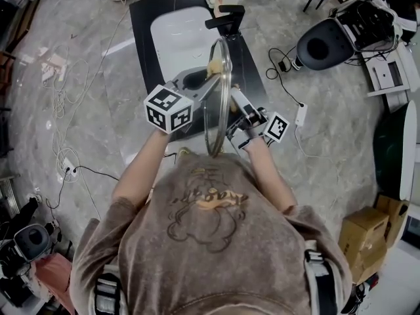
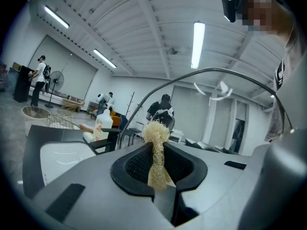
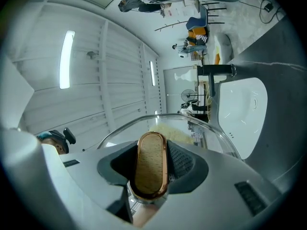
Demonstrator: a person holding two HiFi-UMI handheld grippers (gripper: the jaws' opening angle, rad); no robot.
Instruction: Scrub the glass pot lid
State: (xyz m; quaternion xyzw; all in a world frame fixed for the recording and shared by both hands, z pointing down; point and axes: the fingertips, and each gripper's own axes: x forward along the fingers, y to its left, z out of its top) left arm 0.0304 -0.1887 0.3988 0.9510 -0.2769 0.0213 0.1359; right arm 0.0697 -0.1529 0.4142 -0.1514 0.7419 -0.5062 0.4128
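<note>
Clear glass lid [image 1: 220, 120] w/ metal rim, wood-grain knob [image 3: 151, 169], coarse fibrous scrubber [image 2: 156, 152], glossy white sink [image 1: 174, 35]

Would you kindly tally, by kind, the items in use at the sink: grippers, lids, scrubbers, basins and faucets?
grippers: 2 (left gripper, right gripper)
glass pot lid: 1
loofah scrubber: 1
sink basin: 1
faucet: 1
Total: 6

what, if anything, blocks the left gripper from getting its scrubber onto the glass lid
Probably nothing, so yes. The right gripper holds the lid upright by its knob over the sink, one glass face turned to the left gripper, whose scrubber looks to be against it near the rim.
</note>
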